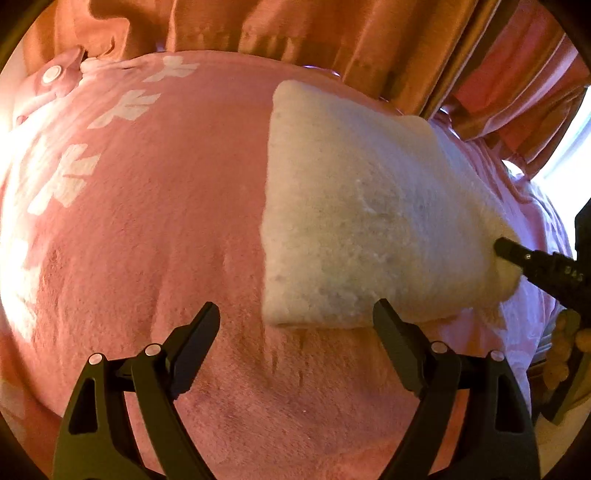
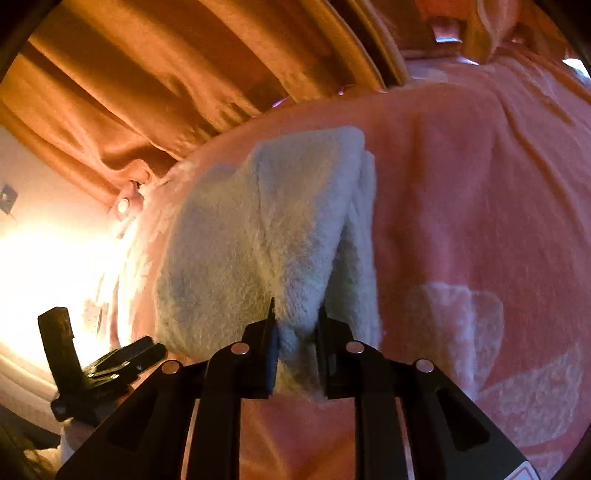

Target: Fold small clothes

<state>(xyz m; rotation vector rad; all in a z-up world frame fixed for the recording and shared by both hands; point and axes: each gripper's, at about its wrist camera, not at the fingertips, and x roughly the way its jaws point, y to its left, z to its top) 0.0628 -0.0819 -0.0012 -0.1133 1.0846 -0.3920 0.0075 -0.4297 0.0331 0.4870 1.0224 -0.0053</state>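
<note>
On the pink blanket point(image 1: 155, 229), in the left wrist view, we see a white fleecy garment point(image 1: 362, 221) lying at about two o'clock from the frame's centre, folded into a rough trapezoid with its straight left edge running from twelve toward six o'clock. Our left gripper point(image 1: 295, 314) hangs at six o'clock with its jaws wide apart and nothing between them; its right finger overlaps the garment's near edge in the picture, though we cannot tell whether it touches. At three o'clock the right gripper point(image 1: 506, 247) reaches in from the frame's edge, its tip at the garment's right corner, where the fleece bunches. White flower shapes point(image 1: 125, 107) dot the blanket toward ten o'clock, and orange curtains point(image 1: 332, 33) hang along twelve o'clock.

In the right wrist view, the garment point(image 2: 258, 229) fills the centre and stretches toward eleven o'clock, with a second layer showing along its right side at one o'clock. Our right gripper point(image 2: 295, 314) sits at six o'clock, jaws drawn close and clamped on a pinch of the garment's near edge, the fleece bulging between the two black fingers point(image 2: 271, 332). The left gripper point(image 2: 122, 354) appears at eight o'clock, beside the garment's left corner, apart from it as far as we can tell. The blanket point(image 2: 461, 184) spreads toward three o'clock, and the curtains point(image 2: 147, 74) cross from nine to twelve o'clock.
</note>
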